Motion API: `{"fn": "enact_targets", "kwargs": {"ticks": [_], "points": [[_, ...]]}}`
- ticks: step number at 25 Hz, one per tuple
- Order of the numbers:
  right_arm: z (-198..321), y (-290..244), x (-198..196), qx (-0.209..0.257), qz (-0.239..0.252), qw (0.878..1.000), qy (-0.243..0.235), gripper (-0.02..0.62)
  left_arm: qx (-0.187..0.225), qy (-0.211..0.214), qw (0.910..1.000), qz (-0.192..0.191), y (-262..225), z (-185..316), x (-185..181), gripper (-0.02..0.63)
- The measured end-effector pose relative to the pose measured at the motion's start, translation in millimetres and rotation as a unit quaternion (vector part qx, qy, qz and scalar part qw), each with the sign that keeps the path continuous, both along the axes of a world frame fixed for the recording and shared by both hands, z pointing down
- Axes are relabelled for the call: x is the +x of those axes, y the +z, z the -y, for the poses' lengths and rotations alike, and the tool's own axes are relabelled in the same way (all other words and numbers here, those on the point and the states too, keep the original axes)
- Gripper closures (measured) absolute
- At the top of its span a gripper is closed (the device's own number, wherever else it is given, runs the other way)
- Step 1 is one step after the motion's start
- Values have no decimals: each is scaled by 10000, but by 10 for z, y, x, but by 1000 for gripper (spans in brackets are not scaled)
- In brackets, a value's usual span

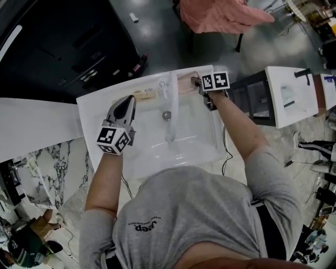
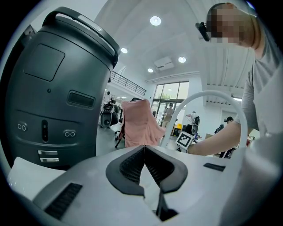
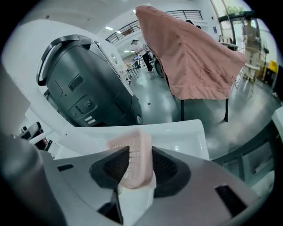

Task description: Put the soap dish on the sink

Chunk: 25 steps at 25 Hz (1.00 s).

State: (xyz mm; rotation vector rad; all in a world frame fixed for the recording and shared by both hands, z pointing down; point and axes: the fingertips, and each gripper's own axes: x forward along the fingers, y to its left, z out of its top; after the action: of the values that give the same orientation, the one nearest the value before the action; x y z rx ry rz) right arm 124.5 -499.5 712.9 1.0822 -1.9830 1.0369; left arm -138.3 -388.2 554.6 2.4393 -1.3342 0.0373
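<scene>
Right hand-held gripper [image 1: 195, 81] is pointing steeply down at the back right corner of the sink [image 1: 94, 113]. Its jaws are standing wide apart, with the soap dish [image 3: 135, 159] lying between the pads rather than being clamped. Pink and slatted, the soap dish is sitting on the back rim just right of the faucet [image 1: 172, 105]. Its long axis appears to be running along that rim, one short end lying between the jaws and the other pointing toward the faucet.

Left hand-held gripper [image 1: 127, 101] is being held nearly level over the left rim, near the back left corner, its jaws meeting tip to tip and holding nothing. A small tan object [image 1: 146, 95], too blurred to identify, is lying on the back rim left of the faucet.

The sink is showing a glossy white rectangular basin, with a round drain [image 1: 167, 115] lying below the curved white faucet. Beyond the back edge, a dark grey machine [image 1: 68, 47] is standing on a polished grey floor [image 1: 157, 26], and a pink cloth [image 1: 220, 16] is hanging over a chair. A marbled slab [image 1: 47, 168] is lying beyond the left edge, and a second white unit [image 1: 291, 94] is standing beyond the right edge. Round ceiling lights [image 2: 155, 20] are shining in a large open hall.
</scene>
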Motion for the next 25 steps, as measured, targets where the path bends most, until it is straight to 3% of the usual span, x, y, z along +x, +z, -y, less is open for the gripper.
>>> {"fn": "enact_targets", "kwargs": {"ticks": [7,18,25], "points": [[-21,189,126,384,-1427,9887,-243,371,16,-2,10000,-20,-6,42,-2,591],[-12,178,126,351,-1313,9906,-143,373,26,17,10000,-17,-22,51,20,591],[22,-47,83,592,-1131,9917,-123,368,92,9,10000,-18,-96,32,20,591]]}}
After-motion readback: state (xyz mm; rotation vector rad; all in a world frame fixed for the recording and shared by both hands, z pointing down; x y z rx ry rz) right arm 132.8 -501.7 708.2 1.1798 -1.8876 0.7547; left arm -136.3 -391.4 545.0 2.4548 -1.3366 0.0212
